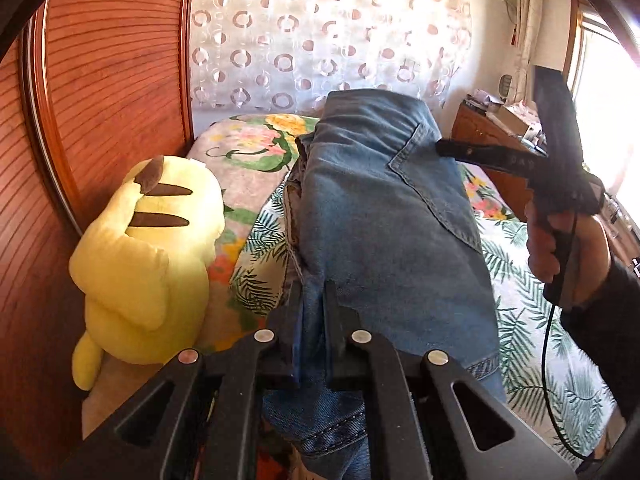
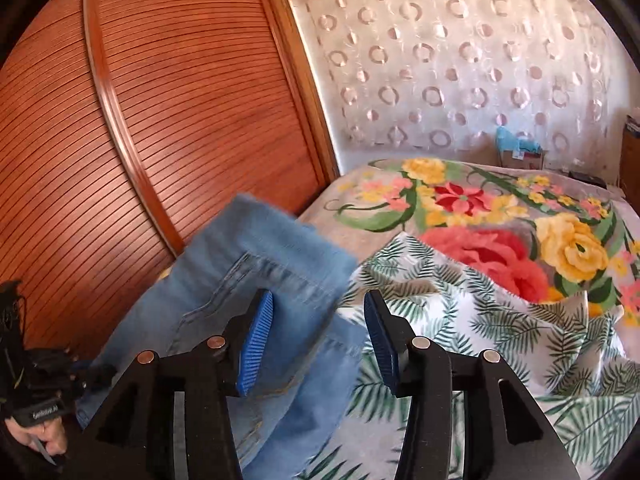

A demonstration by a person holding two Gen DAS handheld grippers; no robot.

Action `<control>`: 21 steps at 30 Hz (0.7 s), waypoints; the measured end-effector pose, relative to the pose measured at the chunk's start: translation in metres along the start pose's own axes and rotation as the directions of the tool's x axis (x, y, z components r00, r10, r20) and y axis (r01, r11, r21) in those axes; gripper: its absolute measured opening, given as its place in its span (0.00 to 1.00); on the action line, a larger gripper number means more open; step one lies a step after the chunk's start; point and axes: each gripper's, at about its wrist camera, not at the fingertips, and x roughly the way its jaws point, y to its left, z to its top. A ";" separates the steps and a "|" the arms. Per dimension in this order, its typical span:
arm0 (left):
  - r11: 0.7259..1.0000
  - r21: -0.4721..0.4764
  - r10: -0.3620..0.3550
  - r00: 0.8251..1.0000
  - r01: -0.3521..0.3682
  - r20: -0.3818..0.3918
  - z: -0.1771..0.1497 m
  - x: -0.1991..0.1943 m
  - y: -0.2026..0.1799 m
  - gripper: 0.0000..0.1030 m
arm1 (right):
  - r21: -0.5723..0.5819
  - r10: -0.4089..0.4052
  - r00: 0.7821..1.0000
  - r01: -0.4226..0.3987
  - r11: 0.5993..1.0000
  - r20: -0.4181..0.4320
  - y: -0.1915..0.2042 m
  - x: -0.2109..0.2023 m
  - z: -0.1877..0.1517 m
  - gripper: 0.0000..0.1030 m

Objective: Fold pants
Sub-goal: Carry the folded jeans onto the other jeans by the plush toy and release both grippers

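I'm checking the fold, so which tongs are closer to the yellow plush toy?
Left. The left tongs, shut on the jeans, sit just beside the yellow plush toy. The right tongs are open on the jeans' far side, over the leaf-print sheet.

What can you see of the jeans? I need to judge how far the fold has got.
The jeans are light blue, faded denim with stitched seams and a back pocket showing. They are folded into a thick, layered bundle held up above the leaf-print sheet. The left gripper is shut on their near edge, with a hem hanging below it. The right gripper is open beside them, holding nothing. A plush sits to their left, apart.
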 end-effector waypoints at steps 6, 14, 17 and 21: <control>1.000 -0.010 0.027 1.000 -0.027 0.004 0.002 -0.007 -0.005 0.10 | 0.005 -0.023 0.998 0.023 1.000 -0.065 -0.003 0.034 -0.011 0.48; 0.997 -0.001 0.072 0.994 -0.073 0.084 0.002 -0.034 -0.015 0.33 | -0.090 -0.021 1.000 0.020 0.996 -0.008 0.025 -0.034 -0.023 0.48; 0.998 0.007 0.058 0.990 -0.060 0.129 0.002 -0.050 -0.028 0.47 | -0.105 -0.031 1.000 0.031 0.994 0.006 0.033 -0.070 -0.039 0.48; 0.998 0.036 0.045 0.986 -0.052 0.161 0.002 -0.063 -0.052 0.73 | -0.116 -0.046 0.999 0.048 0.992 0.015 0.040 -0.115 -0.063 0.48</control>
